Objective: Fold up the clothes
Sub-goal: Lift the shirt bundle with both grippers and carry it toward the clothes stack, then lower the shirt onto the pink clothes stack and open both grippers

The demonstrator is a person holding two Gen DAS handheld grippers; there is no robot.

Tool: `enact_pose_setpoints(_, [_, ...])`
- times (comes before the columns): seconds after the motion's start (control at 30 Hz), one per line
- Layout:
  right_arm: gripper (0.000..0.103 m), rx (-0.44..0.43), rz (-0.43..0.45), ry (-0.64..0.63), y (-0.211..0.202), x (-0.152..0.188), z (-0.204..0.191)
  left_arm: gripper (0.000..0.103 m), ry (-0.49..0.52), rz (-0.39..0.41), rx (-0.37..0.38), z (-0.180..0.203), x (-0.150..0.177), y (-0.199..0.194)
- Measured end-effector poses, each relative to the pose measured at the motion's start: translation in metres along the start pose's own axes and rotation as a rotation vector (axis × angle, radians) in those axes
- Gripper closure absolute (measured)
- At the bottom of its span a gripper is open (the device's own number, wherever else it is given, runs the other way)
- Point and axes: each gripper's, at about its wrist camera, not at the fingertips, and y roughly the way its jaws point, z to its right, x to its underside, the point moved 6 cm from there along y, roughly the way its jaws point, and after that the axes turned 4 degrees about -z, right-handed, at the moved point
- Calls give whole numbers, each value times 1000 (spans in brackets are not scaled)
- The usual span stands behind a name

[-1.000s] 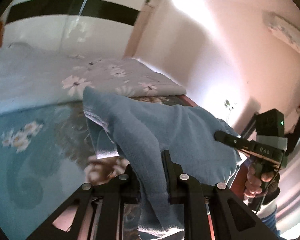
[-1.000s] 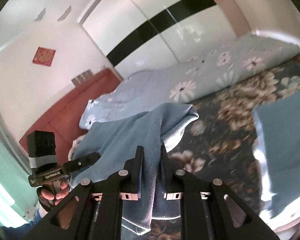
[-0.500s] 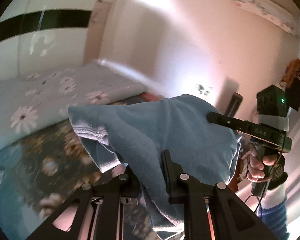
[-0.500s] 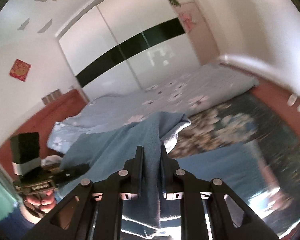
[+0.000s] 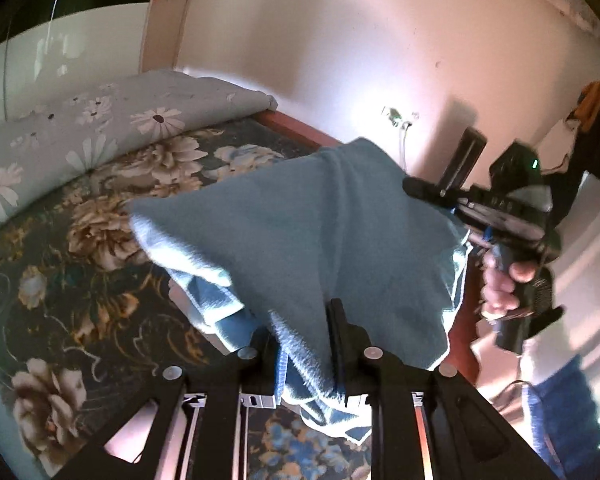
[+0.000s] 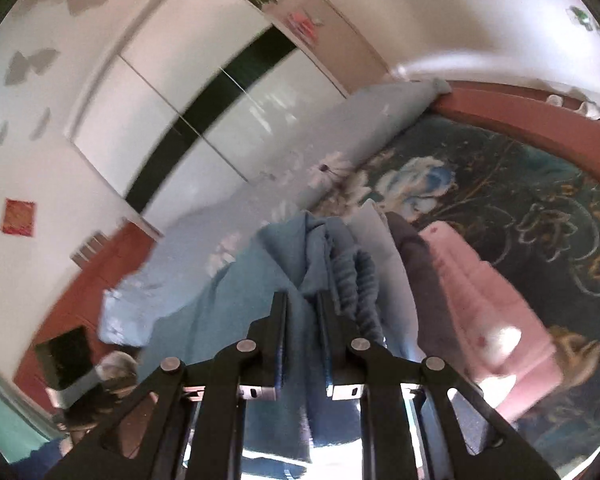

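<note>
A blue towel-like cloth hangs in the air between my two grippers, above the bed. My left gripper is shut on one edge of it. My right gripper is shut on another edge of the cloth, bunched at the jaws. The right gripper also shows in the left wrist view, at the cloth's far corner, held by a hand. A stack of folded clothes, pink, grey and white, lies on the bed just right of my right gripper.
The bed has a dark floral cover and a rolled pale daisy-print quilt at its far side. A reddish wooden bed frame runs by the wall. A white wardrobe with a black band stands beyond.
Both grippers have swung to the right with the cloth held between them. The stack of folded clothes has come into the right wrist view.
</note>
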Motion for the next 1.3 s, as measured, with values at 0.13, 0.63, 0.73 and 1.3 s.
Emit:
enact_pose_setpoints(0.13, [88, 9, 15, 20, -2, -2, 2, 82, -17, 24, 10, -10, 0, -16])
enact_pose_setpoints(0.63, [65, 322, 37, -251, -7, -4, -87, 66, 34, 72, -74, -8, -11, -25])
enact_pose_setpoints(0.73, [65, 317, -25, -291, 17, 2, -95, 66, 41, 39, -79, -2, -9, -7])
enact_pose_setpoints(1.3, [57, 355, 163, -263, -33, 40, -135, 22, 95, 71, -132, -32, 39, -56])
